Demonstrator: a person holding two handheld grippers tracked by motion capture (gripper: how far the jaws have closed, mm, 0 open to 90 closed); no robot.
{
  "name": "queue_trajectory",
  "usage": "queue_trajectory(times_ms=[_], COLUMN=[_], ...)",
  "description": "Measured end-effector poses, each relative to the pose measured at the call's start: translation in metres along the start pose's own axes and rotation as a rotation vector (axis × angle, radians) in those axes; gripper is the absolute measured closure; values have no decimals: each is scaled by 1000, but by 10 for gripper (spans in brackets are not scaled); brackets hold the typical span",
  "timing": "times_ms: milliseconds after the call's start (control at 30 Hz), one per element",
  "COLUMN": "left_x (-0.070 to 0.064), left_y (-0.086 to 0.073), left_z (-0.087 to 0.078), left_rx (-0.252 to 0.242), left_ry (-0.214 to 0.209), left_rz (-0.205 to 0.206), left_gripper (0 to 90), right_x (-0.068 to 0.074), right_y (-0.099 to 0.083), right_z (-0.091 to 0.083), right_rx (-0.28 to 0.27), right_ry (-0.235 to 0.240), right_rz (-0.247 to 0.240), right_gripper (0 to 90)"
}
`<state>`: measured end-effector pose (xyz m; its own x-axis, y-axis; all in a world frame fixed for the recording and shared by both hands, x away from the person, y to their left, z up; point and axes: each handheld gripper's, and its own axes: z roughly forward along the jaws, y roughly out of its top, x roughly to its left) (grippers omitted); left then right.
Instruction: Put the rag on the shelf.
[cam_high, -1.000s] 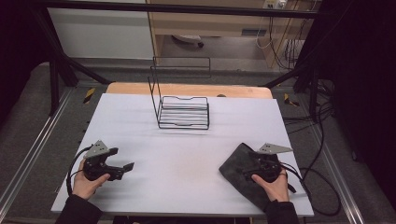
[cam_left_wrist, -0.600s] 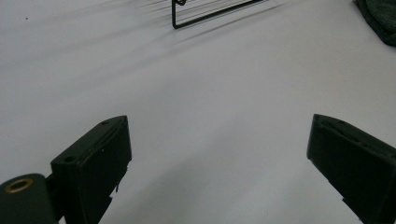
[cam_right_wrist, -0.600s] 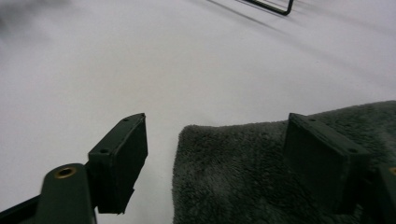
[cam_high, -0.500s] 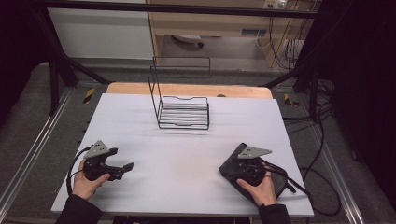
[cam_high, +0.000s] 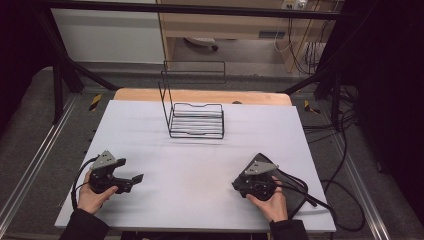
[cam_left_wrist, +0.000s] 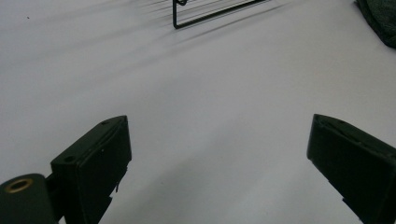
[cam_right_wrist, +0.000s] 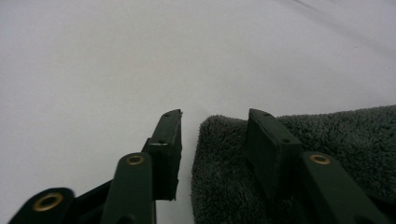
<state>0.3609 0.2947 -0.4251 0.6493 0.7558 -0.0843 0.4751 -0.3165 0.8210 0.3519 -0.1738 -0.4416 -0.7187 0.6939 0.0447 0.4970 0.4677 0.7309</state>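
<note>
While my left gripper (cam_high: 131, 178) stays parked near the front left corner of the white table (cam_high: 150, 130), the high view shows my right gripper (cam_high: 236, 185) has slid leftward and down along the dark grey towel (cam_high: 295, 192), so that it now sits at the towel's left edge instead of over its middle; the wire rack (cam_high: 196, 120) stands untouched well apart at the far centre. From the left gripper view, the jaws of my left gripper (cam_left_wrist: 217, 154) stand wide apart over bare table, with the base of the wire rack (cam_left_wrist: 210, 11) far ahead and a corner of the towel (cam_left_wrist: 380, 21) at the upper right. Seen from the right gripper view, my right gripper (cam_right_wrist: 215, 128) is narrowed but not closed: one jaw rests on the towel (cam_right_wrist: 327, 140) and the other on the table just beside its rounded edge. I judge the shift has lined me up to pinch that edge, and the grasp is not yet made.
</note>
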Motion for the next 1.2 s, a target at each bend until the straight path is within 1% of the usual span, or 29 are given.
queue_trajectory(times_ms=[133, 200, 333, 400, 433, 467, 500, 533, 600, 667, 767, 1000, 1033, 1067, 1133, 1200], left_x=[0, 0, -1, -1, -1, -1, -1, -1, -1, -1, -2, -1, -1, -1, -2, -1], left_y=[0, 0, 0, 0, 0, 0, 0, 0, 0, 0, 1, 1, 1, 1, 1, 1], left_z=[0, 0, 0, 1, 1, 0, 0, 0, 1, 1, 1, 2, 2, 2, 2, 2], left_rx=[5, 9, 5, 5, 5, 5, 4, 4, 8, 8, 5, 8, 7, 7, 8, 13], left_ry=[0, 1, 1, 1, 1, 1, 1, 2, 4, 4, 3, 11, 10, 10, 12, 11], left_rz=[1, 8, 5, 5, 5, 7, 6, 4, 9, 12, 9, 9, 7, 7, 13, 15], left_gripper=[65, 66, 68, 68, 68, 68, 68, 69, 70, 70, 70, 71, 71, 71, 71, 71], right_x=[0, 0, 3, 5, 5, 5, 5, 4, 3, 2, 0, -4, -4, -4, -4, -5], right_y=[-1, -1, 0, 1, 1, 1, 1, 2, 2, 3, 6, 15, 17, 17, 22, 26], right_z=[1, 2, 2, 4, 4, 4, 4, 4, 3, 3, 1, -3, -2, -2, 2, 6], right_rx=[5, 8, 19, 26, 26, 33, 33, 36, 39, 37, 21, -45, -47, -47, -45, -47], right_ry=[-24, -31, -39, -54, -54, -56, -56, -53, -53, -46, -41, 1, 6, 6, 7, 11], right_rz=[-23, -30, -51, -70, -70, -74, -74, -68, -62, -43, -22, 30, 40, 40, 39, 49], right_gripper=[639, 650, 648, 685, 685, 727, 727, 769, 801, 818, 826, 828, 828, 828, 827, 827])
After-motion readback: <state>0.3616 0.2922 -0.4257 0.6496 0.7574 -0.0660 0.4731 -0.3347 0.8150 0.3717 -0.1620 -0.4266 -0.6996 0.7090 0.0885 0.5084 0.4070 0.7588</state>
